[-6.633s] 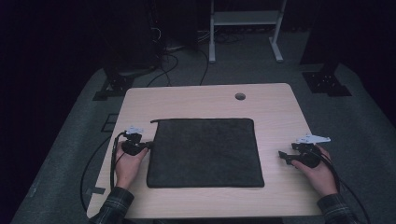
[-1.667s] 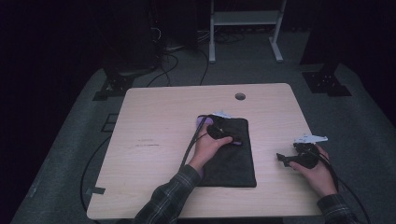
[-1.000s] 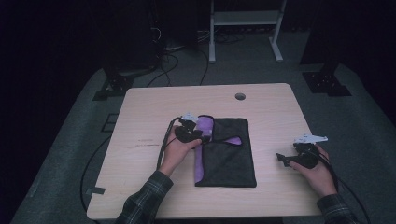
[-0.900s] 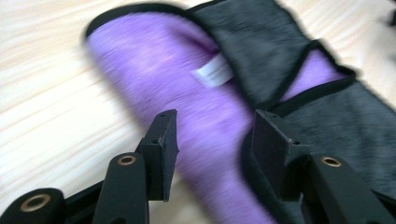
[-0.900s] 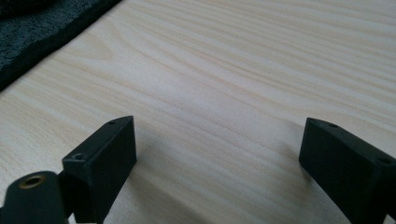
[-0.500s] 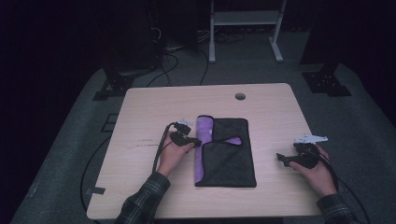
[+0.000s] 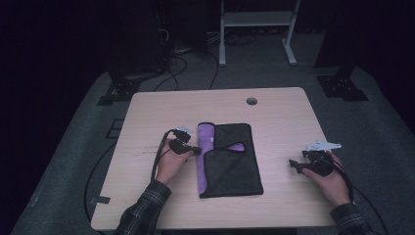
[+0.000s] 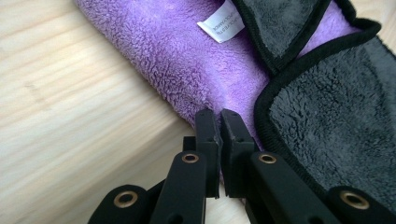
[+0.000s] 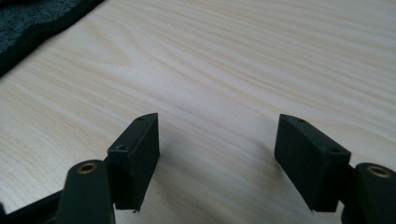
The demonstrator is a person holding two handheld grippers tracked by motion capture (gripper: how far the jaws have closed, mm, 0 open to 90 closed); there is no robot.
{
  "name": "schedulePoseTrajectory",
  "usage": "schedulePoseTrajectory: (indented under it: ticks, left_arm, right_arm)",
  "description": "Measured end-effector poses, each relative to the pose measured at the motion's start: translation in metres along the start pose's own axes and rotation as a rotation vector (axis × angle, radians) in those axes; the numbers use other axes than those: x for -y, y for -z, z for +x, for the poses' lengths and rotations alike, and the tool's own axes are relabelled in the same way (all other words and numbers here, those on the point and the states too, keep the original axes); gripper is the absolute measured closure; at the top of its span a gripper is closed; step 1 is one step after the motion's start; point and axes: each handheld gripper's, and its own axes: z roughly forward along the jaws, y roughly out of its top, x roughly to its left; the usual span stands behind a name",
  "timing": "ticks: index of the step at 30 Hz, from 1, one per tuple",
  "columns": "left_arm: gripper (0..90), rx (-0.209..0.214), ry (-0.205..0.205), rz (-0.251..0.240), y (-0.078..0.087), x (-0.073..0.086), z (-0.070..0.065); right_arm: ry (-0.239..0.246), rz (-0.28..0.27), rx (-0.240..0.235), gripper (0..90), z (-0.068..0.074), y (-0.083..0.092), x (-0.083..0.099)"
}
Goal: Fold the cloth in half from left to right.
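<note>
High view: one folded towel (image 7: 229,161), grey over purple, mid-surface (image 7: 274,112); one white tag (image 8: 220,21); two grippers. Left gripper (image 7: 195,150) at its left edge, jaws just pressed together, nothing pinched. Right gripper (image 7: 293,164) well apart, spread, just narrowing, empty.

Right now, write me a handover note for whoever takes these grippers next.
Left gripper: jaws have just closed and are shut with nothing between them, tips at the left folded edge of the cloth.
Right gripper: jaws have just been closing but stand apart, nothing between them, over bare table right of the cloth.
Cloth: at the table's middle, grey side up with a purple strip along its left edge and a white label near the far end.
Done: cloth folded in half, left side over right.
Left: the far flap lies untidy, purple showing; probably straighten it and make a further fold.
</note>
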Motion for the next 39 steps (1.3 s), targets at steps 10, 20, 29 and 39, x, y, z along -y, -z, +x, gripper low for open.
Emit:
schedulePoseTrajectory:
  ticks: [10,20,29,39]
  left_arm:
    - [72.4,-0.041,-0.027,-0.026,0.011,0.004,0.008]
    - [43.5,-0.125,-0.069,-0.056,0.036,0.025,0.012]
    - [30.1,-0.155,-0.108,-0.008,0.042,0.046,0.009]
    - [17.5,-0.204,-0.151,-0.020,0.042,0.056,0.013]
  right_arm:
    - [0.002,-0.032,-0.065,39.1,0.018,0.003,-0.022]
    - [0.045,-0.057,-0.129,42.3,0.032,-0.010,-0.047]
    - [0.056,-0.101,-0.180,44.1,0.046,-0.022,-0.069]
    - [0.079,-0.110,-0.221,44.9,0.062,-0.036,-0.095]
